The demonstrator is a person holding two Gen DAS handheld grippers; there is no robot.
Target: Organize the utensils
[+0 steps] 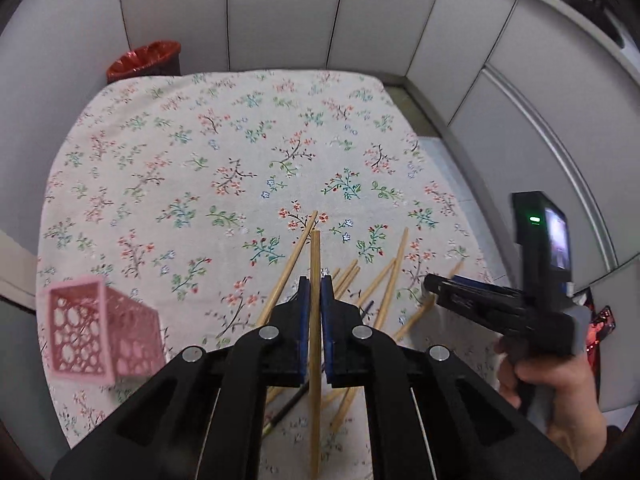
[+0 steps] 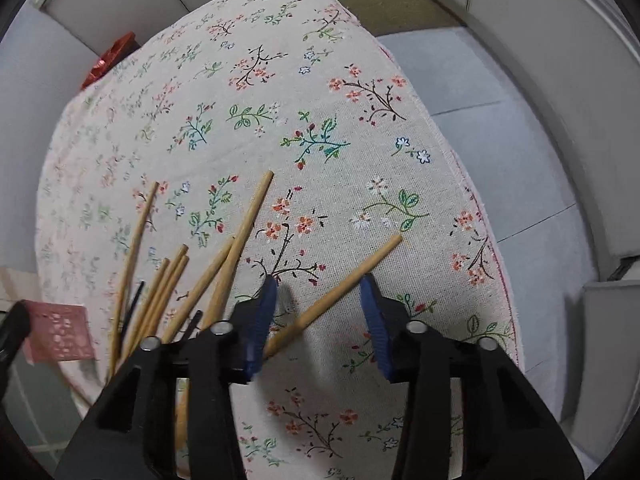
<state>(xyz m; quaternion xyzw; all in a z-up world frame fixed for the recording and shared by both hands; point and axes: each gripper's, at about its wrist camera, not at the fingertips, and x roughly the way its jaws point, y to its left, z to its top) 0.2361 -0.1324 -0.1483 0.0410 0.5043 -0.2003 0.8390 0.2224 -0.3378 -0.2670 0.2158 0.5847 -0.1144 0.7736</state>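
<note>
left gripper point(image 1: 315, 288): my jaws are clamped on one wooden chopstick point(image 1: 315, 252), lifted above the pile.
right gripper point(image 2: 320, 296): jaws spread wide, straddling a loose chopstick point(image 2: 344, 280) on the floral tablecloth point(image 2: 280, 100).
pile point(image 2: 168, 280): the other chopsticks lie crossed, just left of my right gripper.
pink basket point(image 1: 96, 328): off to my left, looks tilted.
risk: the thin stick could pivot in my grip and miss the basket.

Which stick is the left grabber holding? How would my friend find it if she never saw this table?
Start at the flowery tablecloth, then find the pile of wooden chopsticks near its front edge. Above the pile is the left gripper with blue-padded fingers. The held chopstick is pinched between them and points straight away from the camera, lifted off the cloth, while the others lie scattered and slanted.
</note>
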